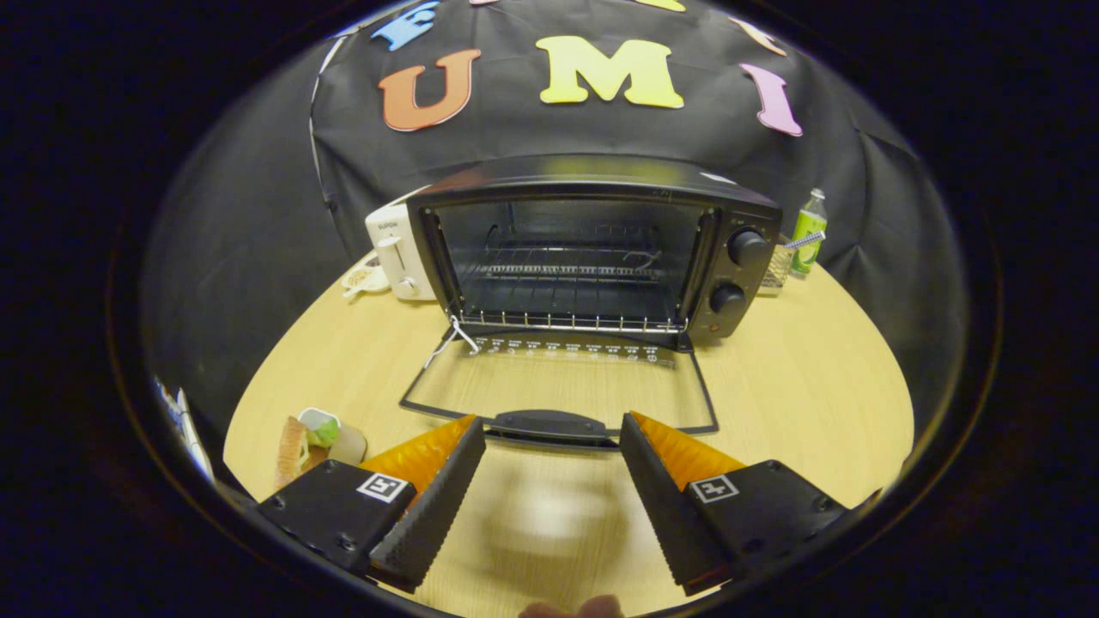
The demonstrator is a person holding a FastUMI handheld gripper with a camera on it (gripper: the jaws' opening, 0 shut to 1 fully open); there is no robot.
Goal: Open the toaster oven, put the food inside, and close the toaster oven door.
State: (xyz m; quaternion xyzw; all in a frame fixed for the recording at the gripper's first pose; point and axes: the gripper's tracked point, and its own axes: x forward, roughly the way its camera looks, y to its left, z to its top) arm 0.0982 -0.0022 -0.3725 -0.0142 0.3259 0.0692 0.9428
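Toaster oven (592, 245) sits mid-table (798, 386), door (558, 386) dropped flat, its handle (549, 423) just ahead of my fingers. Rack inside looks bare. Food (313, 439) lies on the table beside my left finger. My gripper (549, 429) is wide open, holding nothing. White toaster (397, 253) marked "SUPOR" left of oven; green bottle (808, 232) right.

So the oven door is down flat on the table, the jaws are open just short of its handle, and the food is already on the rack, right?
Not quite. The gripper view shows the oven's rack bare; the food sits on the table beside the gripper. The door is down, and the jaws are open just short of its handle.
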